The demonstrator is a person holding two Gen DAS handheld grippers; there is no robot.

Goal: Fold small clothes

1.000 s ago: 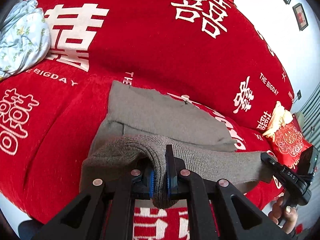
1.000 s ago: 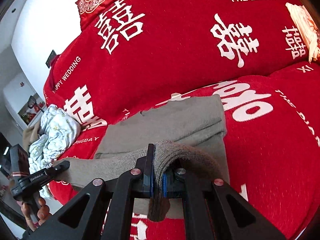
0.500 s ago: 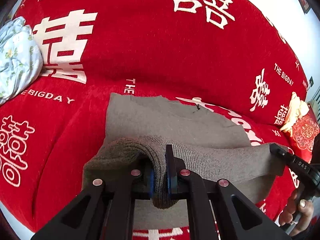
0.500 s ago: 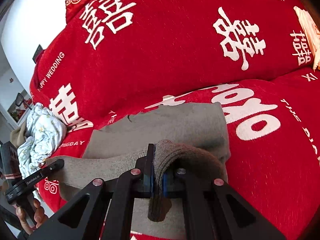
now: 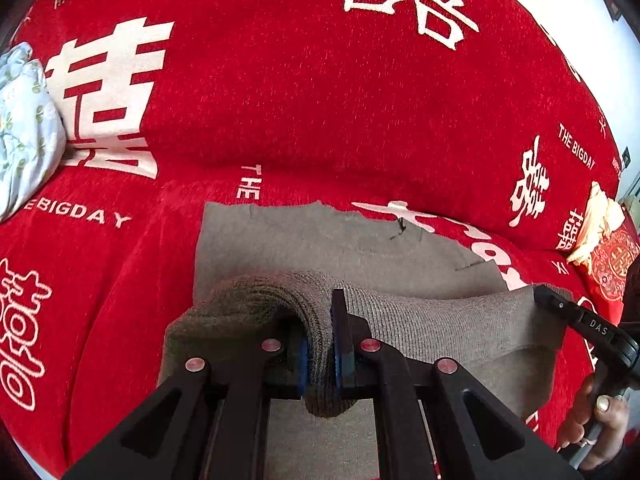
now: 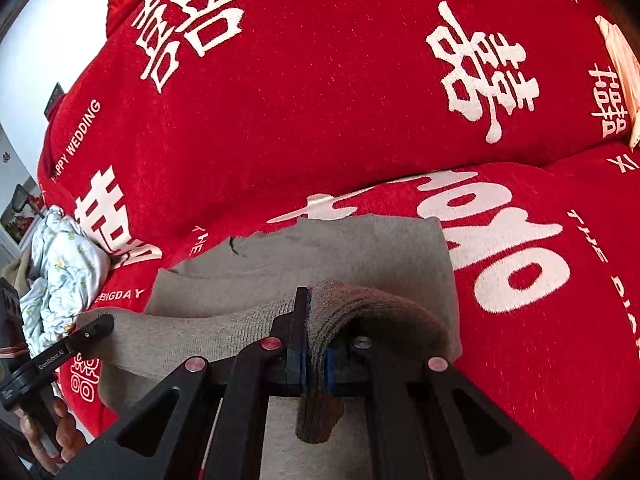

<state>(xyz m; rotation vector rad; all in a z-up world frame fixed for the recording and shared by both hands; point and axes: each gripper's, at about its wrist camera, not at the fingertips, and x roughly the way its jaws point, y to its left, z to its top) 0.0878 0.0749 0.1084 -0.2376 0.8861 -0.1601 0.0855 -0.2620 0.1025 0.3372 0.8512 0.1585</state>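
Your left gripper [image 5: 320,344] was clamped on the near hem of the grey knitted garment [image 5: 320,240], a ribbed fold of it bunched between the blue pads. The cloth was soft and matte, roughly rectangular, its lower layer lying flat on the plush red sofa cover [image 5: 280,100] printed with white characters. The lifted hem ran crosswise from one gripper to the other, parallel to the seat's front edge. Your right gripper [image 6: 316,344] was likewise pinched shut on the hem's other end, wool drooping below its pads.
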